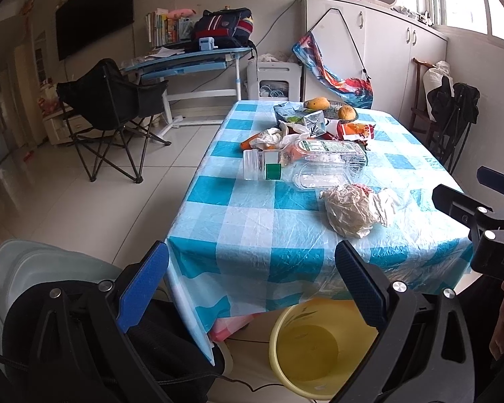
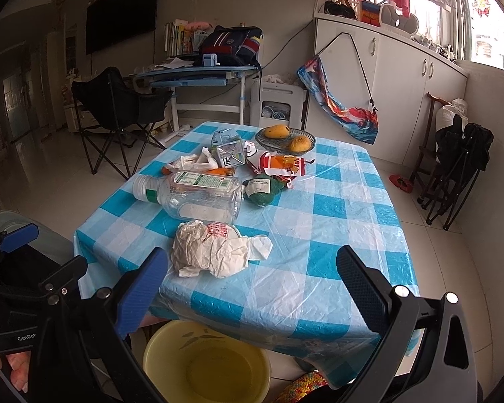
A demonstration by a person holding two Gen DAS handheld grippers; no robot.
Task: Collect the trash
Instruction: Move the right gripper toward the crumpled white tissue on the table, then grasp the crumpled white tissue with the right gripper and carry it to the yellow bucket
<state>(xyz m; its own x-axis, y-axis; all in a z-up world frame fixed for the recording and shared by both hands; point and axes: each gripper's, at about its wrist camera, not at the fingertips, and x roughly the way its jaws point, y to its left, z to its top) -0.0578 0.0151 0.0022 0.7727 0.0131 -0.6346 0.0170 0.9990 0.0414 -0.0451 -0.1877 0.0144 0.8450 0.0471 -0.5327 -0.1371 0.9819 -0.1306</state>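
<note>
Nearest both cameras is a yellow bin [image 2: 206,362], standing on the floor against the near edge of the table [image 2: 336,221] and partly tucked under the overhanging blue-and-white checked cloth. Both grippers hang above it, short of the table edge. The left gripper [image 1: 252,288] has its fingers spread wide with nothing between them, and so does the right gripper [image 2: 252,285].

The trash lies on the tabletop. Closest to the edge is a crumpled paper wad [image 2: 215,252] with a red print on top. Behind it lies a clear plastic bottle [image 2: 198,194] on its side, cap toward the left. Farther back are a white plastic bag [image 2: 195,161], a silvery carton [image 2: 230,152] and a red-and-orange snack wrapper [image 2: 282,164]. At the far end sits a dish of yellow fruit [image 2: 285,139].

Nothing stands between either gripper and the paper wad — only open cloth. The bottle blocks the straight way to the items behind it.

The right wrist view shows a dark green bundle [image 2: 262,189] with a white label just right of the bottle's base; from the left wrist camera it is hidden behind the bottle. The left view, in turn, shows the right gripper from the side at its right edge, and a pale padded seat [image 1: 33,268] at lower left. Beyond the table stand a black folding chair [image 1: 111,114] and a blue desk [image 1: 184,63] — both well apart from it.
</note>
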